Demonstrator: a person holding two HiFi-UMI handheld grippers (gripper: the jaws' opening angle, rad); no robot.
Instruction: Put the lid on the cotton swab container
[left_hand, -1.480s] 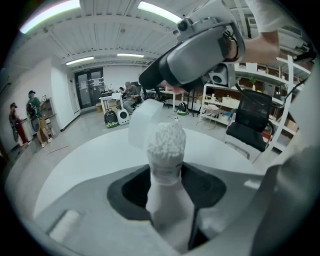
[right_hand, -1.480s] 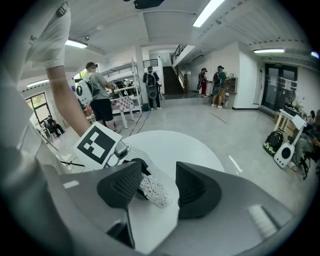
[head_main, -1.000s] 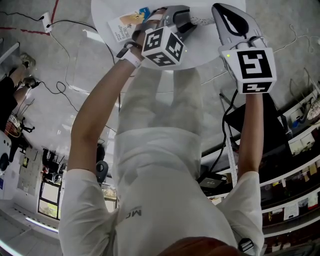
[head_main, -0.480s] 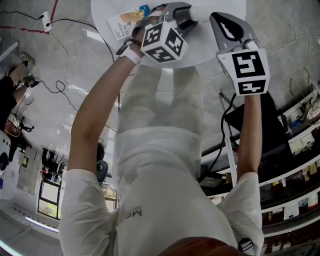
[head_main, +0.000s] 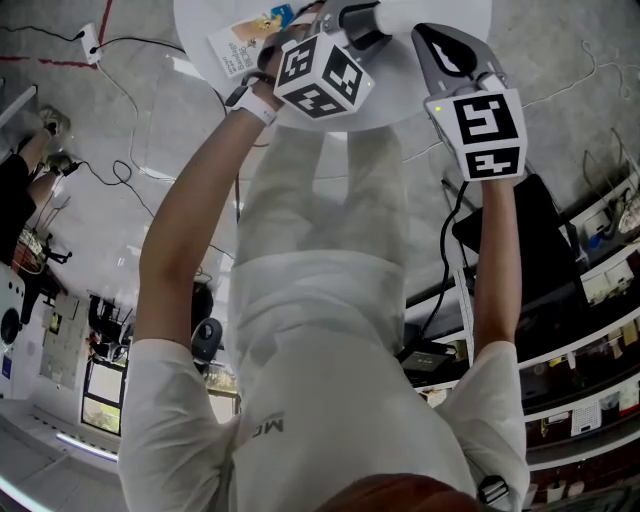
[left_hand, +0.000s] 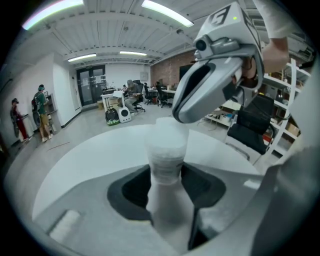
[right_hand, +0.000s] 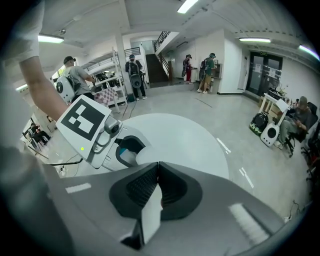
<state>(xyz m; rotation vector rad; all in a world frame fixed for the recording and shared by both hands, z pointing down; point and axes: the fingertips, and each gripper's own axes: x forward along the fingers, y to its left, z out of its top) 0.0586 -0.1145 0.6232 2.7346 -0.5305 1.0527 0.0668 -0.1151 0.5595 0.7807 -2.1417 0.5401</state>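
Observation:
The cotton swab container (left_hand: 165, 158), a whitish translucent cylinder, stands upright between the jaws of my left gripper (left_hand: 165, 192), which is shut on it over the round white table (left_hand: 90, 160). My right gripper (left_hand: 176, 116) hangs just above and behind the container's top; whether it touches I cannot tell. In the right gripper view its jaws (right_hand: 158, 172) are shut, with nothing visible between them, and the left gripper (right_hand: 131, 149) is to the left. In the head view both grippers, left (head_main: 352, 14) and right (head_main: 432, 34), are over the table's near edge (head_main: 400, 95). No separate lid is visible.
A printed card (head_main: 243, 42) lies on the table left of the left gripper. Cables run over the grey floor (head_main: 130, 180). Shelving (head_main: 590, 290) stands to the right. Several people stand or sit far off in the hall (left_hand: 40, 112).
Both grippers have moved a little farther over the table, toward the top of the head view. The left still holds the container; the right stays shut.

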